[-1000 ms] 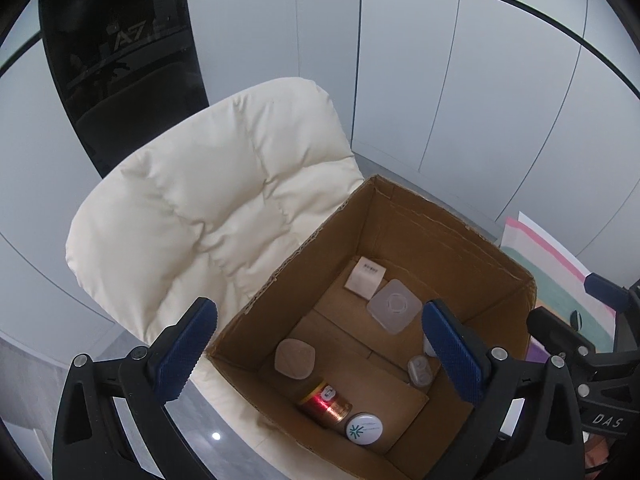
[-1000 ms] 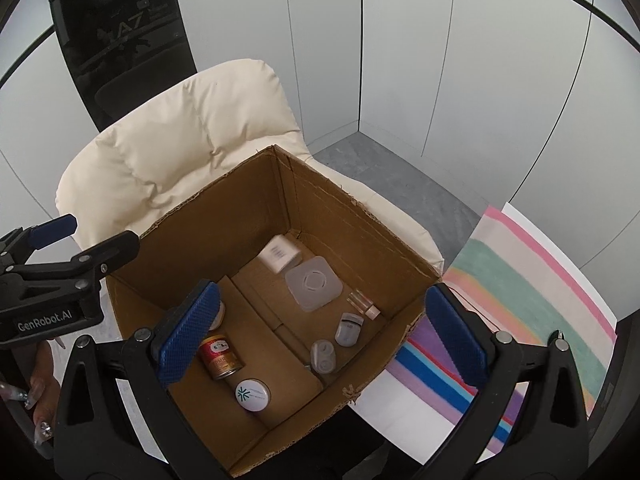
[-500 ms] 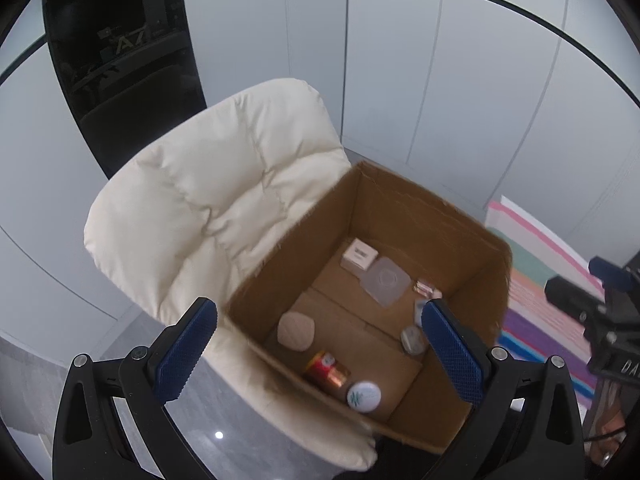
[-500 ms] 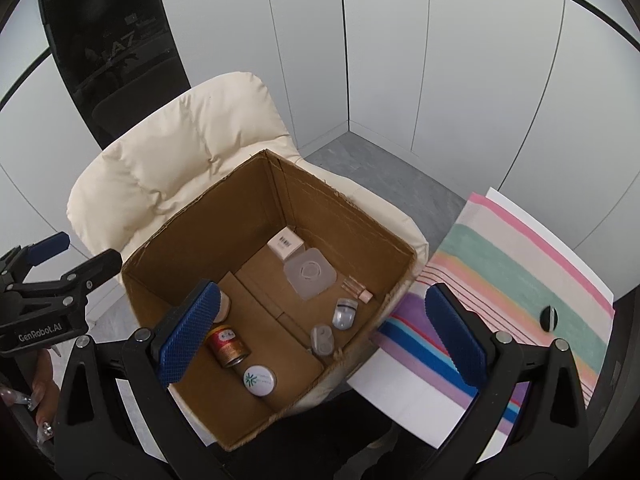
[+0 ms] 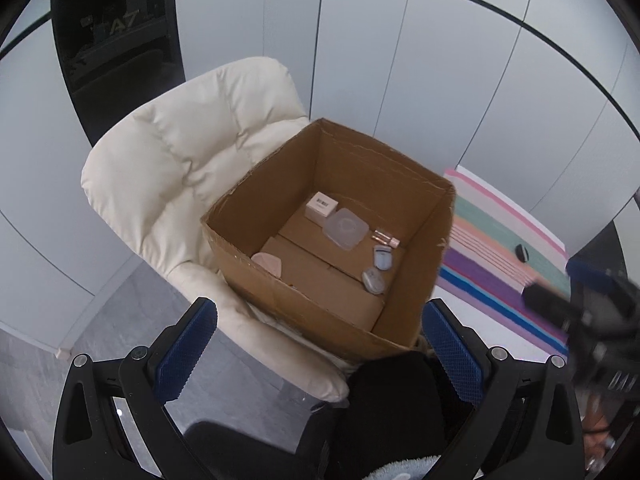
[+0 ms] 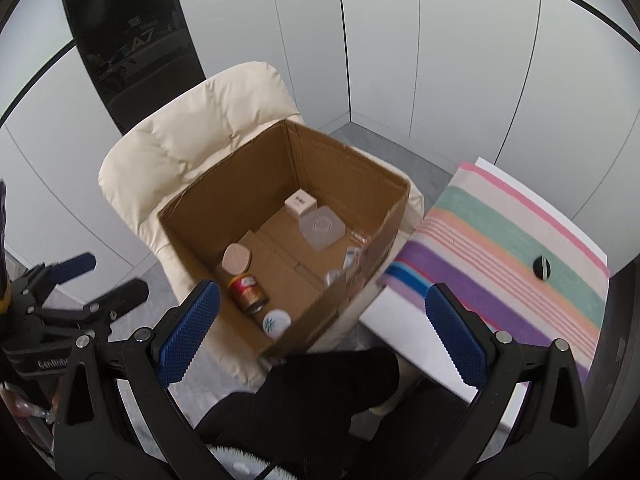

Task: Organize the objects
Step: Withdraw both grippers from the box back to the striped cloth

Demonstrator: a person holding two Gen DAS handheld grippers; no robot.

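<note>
While both grippers hang above the scene, the left gripper and right gripper each have their blue pads spread wide, nothing between them. Cardboard box sits open on a cream padded chair. Inside the box: a small white carton at the far wall, a clear square lid just beside it, a pinkish oval case, a red-gold can lying on its side, a white round jar near the front wall. Striped cloth lies to the right of the box, with a small black round item resting on it.
</note>
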